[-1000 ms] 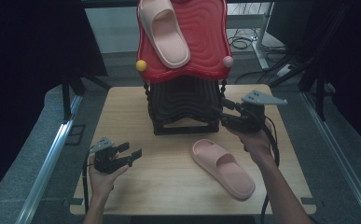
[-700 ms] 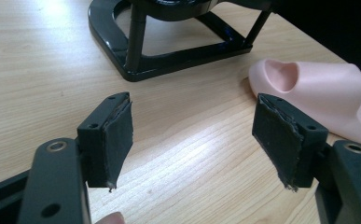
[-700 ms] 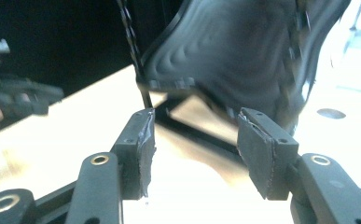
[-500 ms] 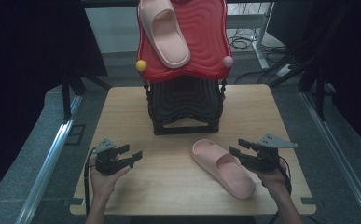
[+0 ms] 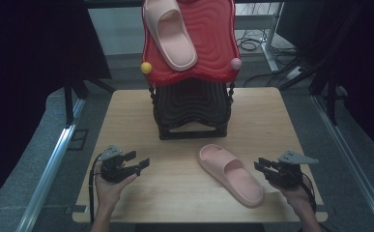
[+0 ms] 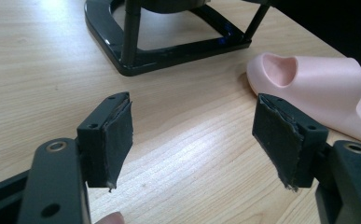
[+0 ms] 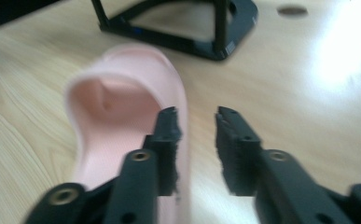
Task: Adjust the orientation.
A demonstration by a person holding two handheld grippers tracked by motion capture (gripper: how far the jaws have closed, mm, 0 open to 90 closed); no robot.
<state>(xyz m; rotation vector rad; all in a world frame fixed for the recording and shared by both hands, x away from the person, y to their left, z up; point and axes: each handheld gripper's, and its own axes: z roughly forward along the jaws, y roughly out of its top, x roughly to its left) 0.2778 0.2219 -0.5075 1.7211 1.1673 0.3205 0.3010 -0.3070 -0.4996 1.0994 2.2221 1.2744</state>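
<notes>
Two pink slippers [image 5: 230, 174] (one on the rack [image 5: 192, 104]); right hand-held gripper [image 5: 262, 166] narrowing, empty.

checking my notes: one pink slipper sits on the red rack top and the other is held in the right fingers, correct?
Not quite. The second pink slipper lies on the table, not held: the right gripper has nothing between its fingers, as the right gripper view shows. The other slipper is on the red rack top.

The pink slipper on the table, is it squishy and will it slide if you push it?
The pink slipper looks like thick moulded foam, so probably light and a bit bendy. Lying flat on the wooden table, it should slide rather than roll. Its smooth, rounded sides might slip from a shallow pinch.
</notes>
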